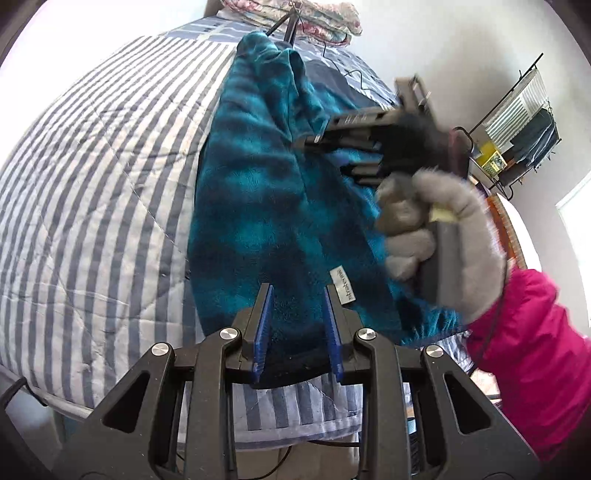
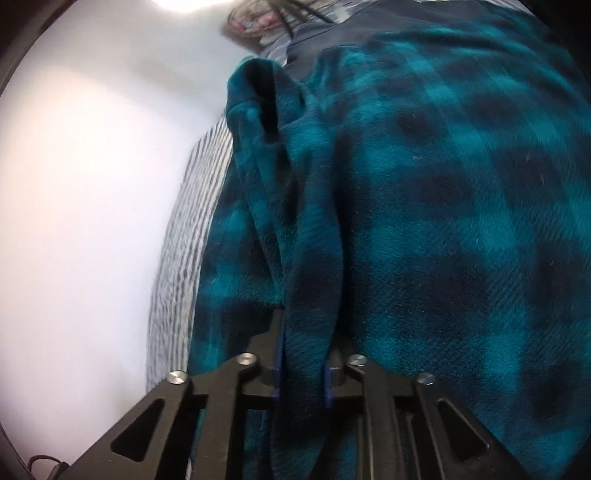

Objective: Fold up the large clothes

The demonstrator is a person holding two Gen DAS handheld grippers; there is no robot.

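A teal and dark blue plaid fleece garment (image 1: 258, 206) lies lengthwise on a striped quilt on a bed. My left gripper (image 1: 297, 295) is open with its blue pads on either side of the garment's near hem, beside a white label (image 1: 341, 288). My right gripper (image 1: 312, 142), held by a grey-gloved hand (image 1: 443, 236), reaches over the garment's right side. In the right wrist view my right gripper (image 2: 304, 332) is shut on a raised fold of the fleece (image 2: 314, 258), which fills most of the view (image 2: 461, 221).
The blue and white striped quilt (image 1: 92, 203) covers the bed. Floral bedding (image 1: 314, 18) and black cables lie at the far end. A wire rack with clothes (image 1: 517, 122) stands by the wall at right. A white wall (image 2: 92, 184) is at left in the right wrist view.
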